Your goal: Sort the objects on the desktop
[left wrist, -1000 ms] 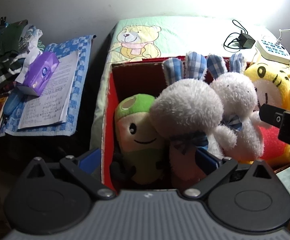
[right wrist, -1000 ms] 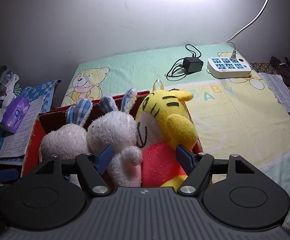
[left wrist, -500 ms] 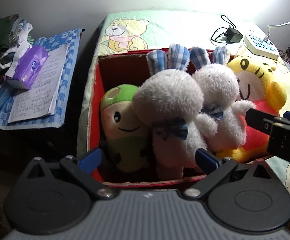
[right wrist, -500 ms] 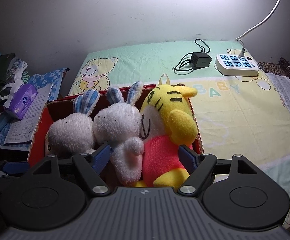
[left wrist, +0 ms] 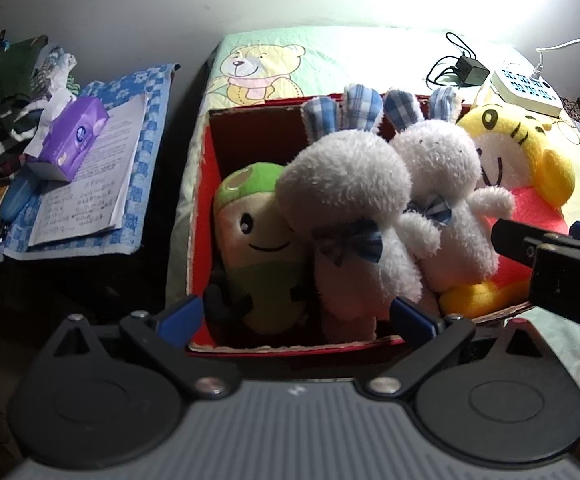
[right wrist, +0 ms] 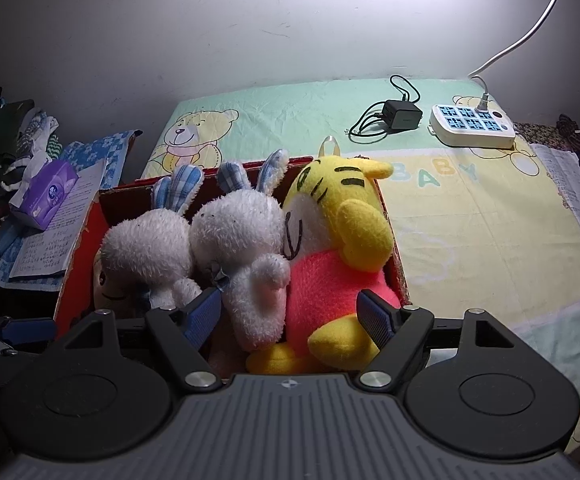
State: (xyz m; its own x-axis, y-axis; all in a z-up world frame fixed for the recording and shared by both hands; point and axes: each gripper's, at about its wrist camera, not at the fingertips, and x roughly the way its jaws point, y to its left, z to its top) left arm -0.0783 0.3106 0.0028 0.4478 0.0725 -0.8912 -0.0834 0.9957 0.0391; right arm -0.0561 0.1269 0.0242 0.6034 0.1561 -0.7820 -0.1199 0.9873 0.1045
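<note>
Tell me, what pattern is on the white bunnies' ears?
Blue-and-white checked fabric on the bunnies' ears, clearest in the left wrist view.

Green plush toy half hidden

Fuzzy plush rabbits; cardboard box; matt cotton sheet

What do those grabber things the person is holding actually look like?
Each one has a ribbed grey body with two round black discs and black angled link arms fastened with silver bolts. The left gripper and the right gripper both end in blue ridged fingertips. Seen from the left camera, the right one's black side carries pale lettering. No hands, sleeves or cables show.
</note>
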